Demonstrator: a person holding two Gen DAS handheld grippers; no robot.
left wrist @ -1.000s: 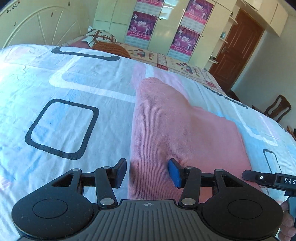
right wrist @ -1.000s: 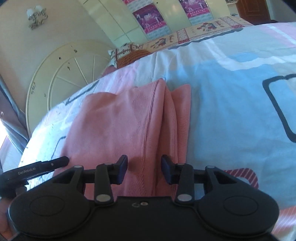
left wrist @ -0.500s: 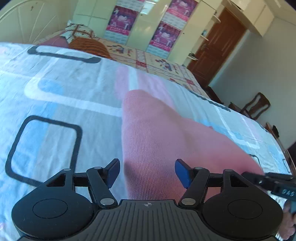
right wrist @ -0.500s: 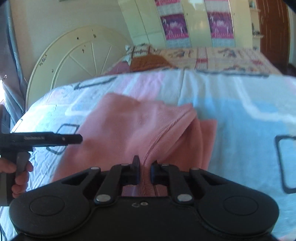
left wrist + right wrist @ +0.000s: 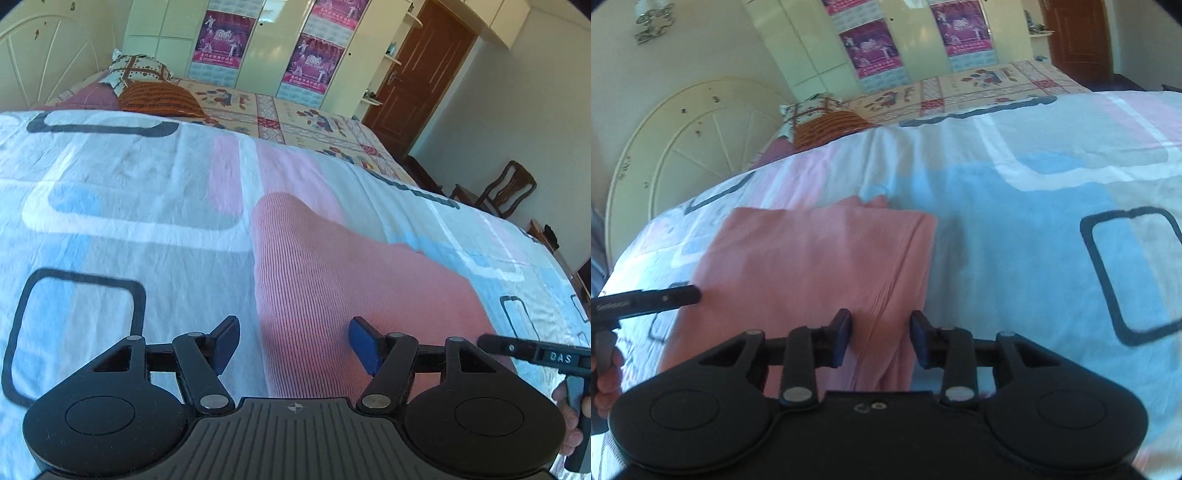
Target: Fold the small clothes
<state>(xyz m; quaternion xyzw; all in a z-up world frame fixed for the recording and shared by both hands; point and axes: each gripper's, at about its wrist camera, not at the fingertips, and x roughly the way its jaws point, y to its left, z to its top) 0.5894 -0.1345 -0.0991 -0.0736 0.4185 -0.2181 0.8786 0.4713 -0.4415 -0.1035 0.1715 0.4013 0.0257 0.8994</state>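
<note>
Lying flat on the bedsheet (image 5: pixel 1015 206), pink garment (image 5: pixel 820 258), both grippers' jaws released above it.

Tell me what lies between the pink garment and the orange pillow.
Only bare patterned bedsheet lies between the pink garment and the orange pillow, in the left wrist view.

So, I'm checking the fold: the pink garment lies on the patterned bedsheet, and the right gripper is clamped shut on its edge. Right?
Not quite. The right wrist view shows the right gripper open; its jaws have just been opening, standing apart over the pink garment without pressing it. The garment does lie on the patterned bedsheet.
</note>
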